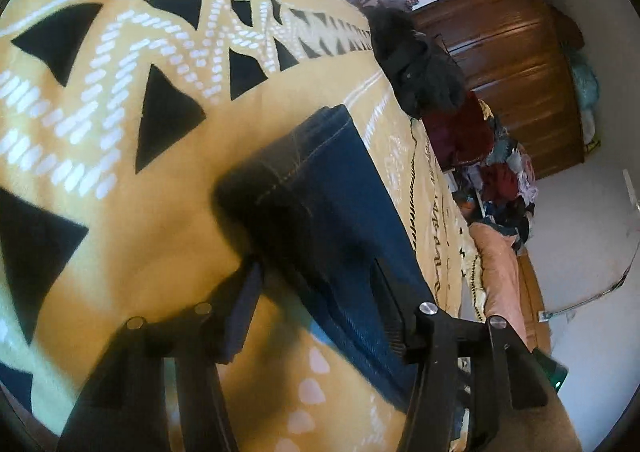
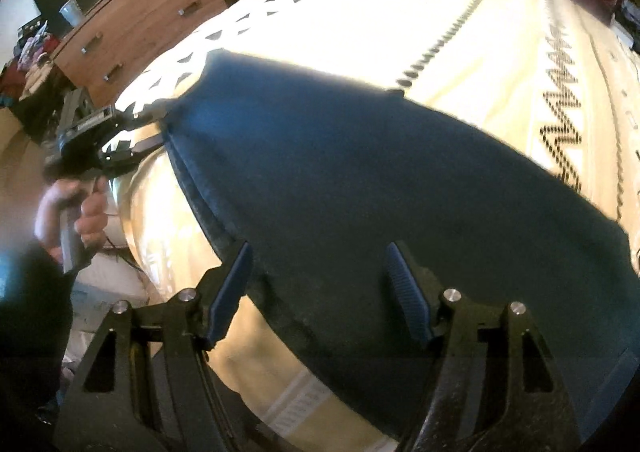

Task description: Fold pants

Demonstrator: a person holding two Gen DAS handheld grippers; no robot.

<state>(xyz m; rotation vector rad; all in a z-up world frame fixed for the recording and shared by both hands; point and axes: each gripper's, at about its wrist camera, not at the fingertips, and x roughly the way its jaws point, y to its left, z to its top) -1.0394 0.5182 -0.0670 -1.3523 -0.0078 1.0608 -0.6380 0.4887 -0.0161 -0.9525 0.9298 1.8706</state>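
Right wrist view, bed: wide yellow bedspread (image 2: 360, 36) with black triangles and white dashed zigzags, covering nearly the whole surface; sunlit and washed out at the far side.
Pants: dark blue denim pants (image 2: 340, 172) lying flat across the bedspread, stretched from near the left gripper at the far left to the right-hand edge of this view; in the left wrist view a stitched corner of them (image 1: 320, 180) lies folded over on the cover.
Wardrobe: brown wooden wardrobe (image 1: 508, 68) against the wall past the bed's far edge.
Dresser: brown wooden chest of drawers (image 2: 136, 24) with metal handles, beyond the bed, a grey cup on top.
Clothes heap: mixed pile of red, blue and white garments (image 1: 500, 168) on the floor beside the bed, well apart from the pants.
Dark garment: black bundled cloth (image 1: 416, 64) at the bed's edge, beyond the denim, not touching it.
Right gripper (image 2: 320, 276): black frame, blue ribbed pads spread apart above the denim; nothing pinched.
Left gripper (image 1: 316, 300): fingers parted, straddling the denim edge, one pad over bedspread, the other over cloth; pads not pressing on it. Also seen from the right wrist view (image 2: 152, 128) at the pants' far corner.
Hand: person's left hand (image 2: 76, 212) wrapped on the gripper handle.
Obstruction: motion blur softens both views.
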